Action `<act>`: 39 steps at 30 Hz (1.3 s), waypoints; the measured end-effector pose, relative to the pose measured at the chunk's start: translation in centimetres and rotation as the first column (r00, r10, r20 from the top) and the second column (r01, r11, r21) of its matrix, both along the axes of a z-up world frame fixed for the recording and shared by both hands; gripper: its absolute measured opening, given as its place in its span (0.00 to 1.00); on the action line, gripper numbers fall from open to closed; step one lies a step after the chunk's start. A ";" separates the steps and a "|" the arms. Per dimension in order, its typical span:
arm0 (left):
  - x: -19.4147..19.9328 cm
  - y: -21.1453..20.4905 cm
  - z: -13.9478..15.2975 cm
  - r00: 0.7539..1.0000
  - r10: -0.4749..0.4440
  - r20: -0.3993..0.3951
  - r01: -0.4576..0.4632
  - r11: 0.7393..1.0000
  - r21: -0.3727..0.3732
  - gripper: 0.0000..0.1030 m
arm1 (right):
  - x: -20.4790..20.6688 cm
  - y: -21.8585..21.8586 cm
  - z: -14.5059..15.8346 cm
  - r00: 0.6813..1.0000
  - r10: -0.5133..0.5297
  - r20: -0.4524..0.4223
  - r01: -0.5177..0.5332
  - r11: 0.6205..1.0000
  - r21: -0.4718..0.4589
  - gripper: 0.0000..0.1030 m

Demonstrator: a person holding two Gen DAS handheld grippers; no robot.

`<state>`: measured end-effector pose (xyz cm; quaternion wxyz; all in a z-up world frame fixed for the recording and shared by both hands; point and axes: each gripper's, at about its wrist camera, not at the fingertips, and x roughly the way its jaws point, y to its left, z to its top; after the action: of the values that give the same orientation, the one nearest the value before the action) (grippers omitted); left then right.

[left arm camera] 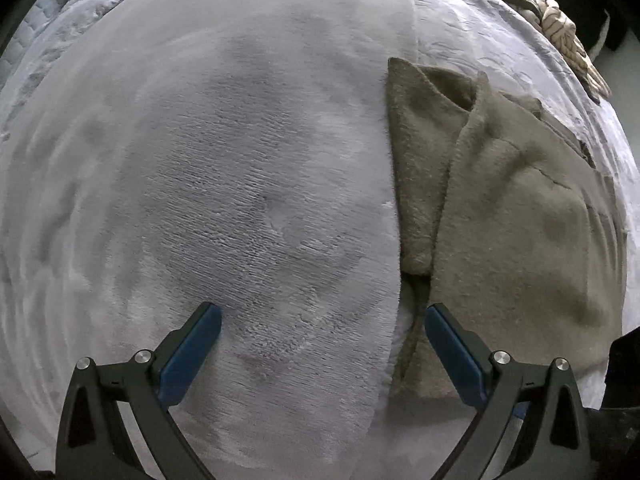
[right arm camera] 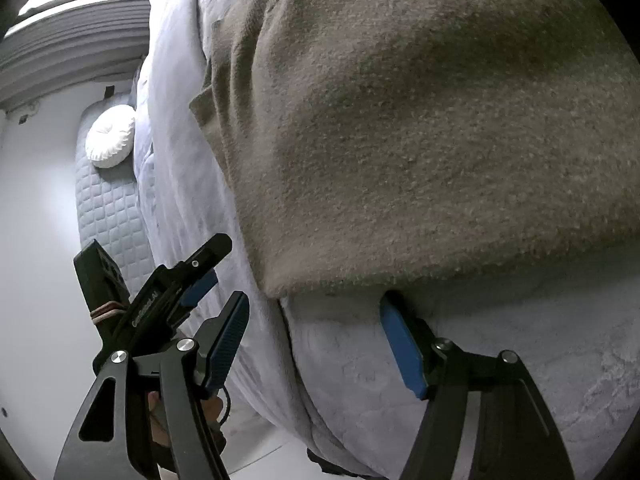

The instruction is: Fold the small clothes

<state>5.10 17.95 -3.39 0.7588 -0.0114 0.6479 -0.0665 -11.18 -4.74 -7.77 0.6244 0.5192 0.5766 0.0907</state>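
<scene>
Fingers of the left gripper [left arm camera: 322, 322] are spread wide and empty over the grey blanket [left arm camera: 240, 160]; the right gripper [right arm camera: 314, 328] is released. The brown garment [left arm camera: 500, 208] lies beside them on the bed: soft, limp, light, best pinched at a hem corner.

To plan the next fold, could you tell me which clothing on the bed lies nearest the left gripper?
The taupe fuzzy knit garment, lying right beside the left gripper; the crumpled olive and cream clothes sit bunched at the far edge of the bed.

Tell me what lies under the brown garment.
The brown garment lies on a grey plush blanket spread over the bed. Whatever sits beneath its folded layers is covered.
</scene>
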 end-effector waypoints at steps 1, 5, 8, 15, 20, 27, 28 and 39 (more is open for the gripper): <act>0.0 -0.2 0.0 1.000 0.000 -0.002 0.000 1.000 -0.002 0.99 | 0.0 0.0 0.0 1.000 0.001 0.001 -0.001 1.000 -0.002 0.69; 0.0 -1.1 0.0 1.000 -0.017 -0.002 0.017 1.000 -0.005 0.99 | 0.3 -0.1 0.1 1.000 -0.003 0.008 0.003 1.000 -0.016 0.69; 0.1 -1.7 -0.2 1.000 -0.030 0.005 0.030 0.999 -0.022 0.99 | 0.6 -0.3 0.2 1.000 -0.015 0.016 0.015 1.000 -0.027 0.69; 0.3 -2.7 -0.5 0.999 -0.044 0.006 0.044 0.998 -0.046 0.99 | 0.9 -0.4 -1.0 0.996 -0.085 0.014 0.085 0.996 0.015 0.70; 0.5 -2.1 -0.6 1.000 -0.028 0.003 0.028 0.987 -0.155 0.99 | 0.8 -0.6 -2.2 0.979 -0.206 0.015 0.202 0.972 0.117 0.70; 1.8 -1.4 -0.7 0.999 -0.017 -0.036 0.005 0.945 -0.326 0.99 | 1.0 -1.7 -1.6 0.951 -0.296 0.086 0.264 0.927 0.268 0.09; 1.9 -1.6 -0.8 0.999 -0.021 -0.042 0.005 0.939 -0.344 0.99 | 1.1 -2.0 -1.0 0.951 -0.288 0.110 0.251 0.931 0.265 0.09; 6.1 -4.6 -3.5 0.983 -0.042 -0.182 -0.089 0.751 -0.654 0.99 | 1.4 -2.8 3.4 0.952 -0.172 0.254 0.122 0.972 0.201 0.09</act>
<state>11.24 13.32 -6.93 0.6432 -0.2926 0.6499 -0.2796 -9.74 -7.53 -4.41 0.6518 0.5985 0.4351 0.1662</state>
